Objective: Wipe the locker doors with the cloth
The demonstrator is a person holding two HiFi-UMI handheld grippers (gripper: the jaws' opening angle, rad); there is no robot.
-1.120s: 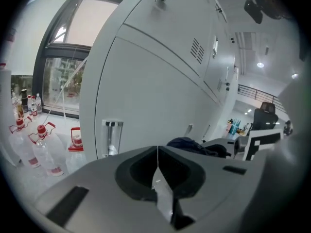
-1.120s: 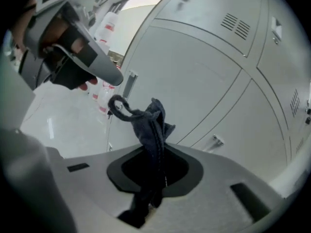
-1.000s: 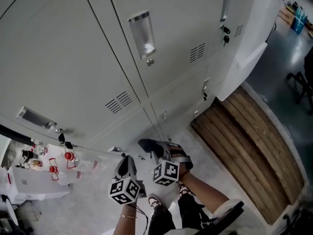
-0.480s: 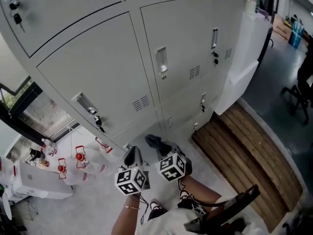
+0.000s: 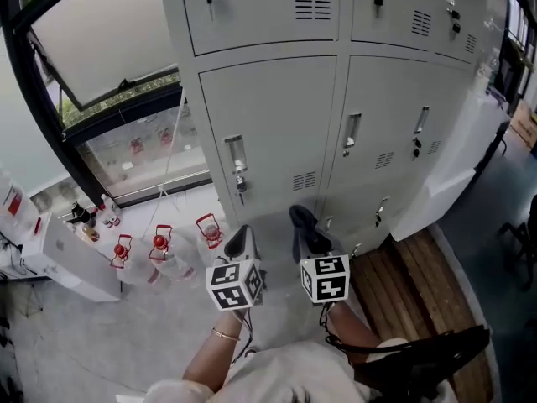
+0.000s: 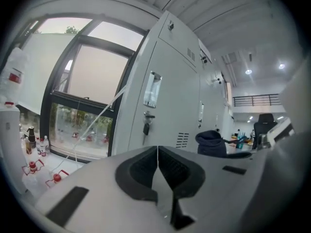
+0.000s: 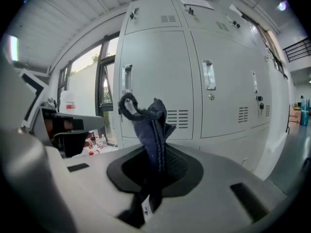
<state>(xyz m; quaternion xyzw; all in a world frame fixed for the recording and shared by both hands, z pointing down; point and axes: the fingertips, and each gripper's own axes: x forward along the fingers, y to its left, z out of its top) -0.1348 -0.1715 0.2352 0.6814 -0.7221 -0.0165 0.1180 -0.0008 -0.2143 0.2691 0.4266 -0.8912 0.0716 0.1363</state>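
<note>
Left of the locker doors (image 5: 281,116), a window (image 5: 109,49) reaches down toward the floor, with red-capped bottles (image 5: 159,246) standing below it. In front of the lockers' left column, the left gripper (image 5: 241,235) is held clear of the doors, its jaws pressed together with nothing between them. Just beside it, facing the middle column, the right gripper (image 5: 310,243) clamps a dark blue cloth (image 7: 150,125), which stands up from the jaws, apart from the doors. A wooden platform (image 5: 411,292) lies right of the lockers.
</note>
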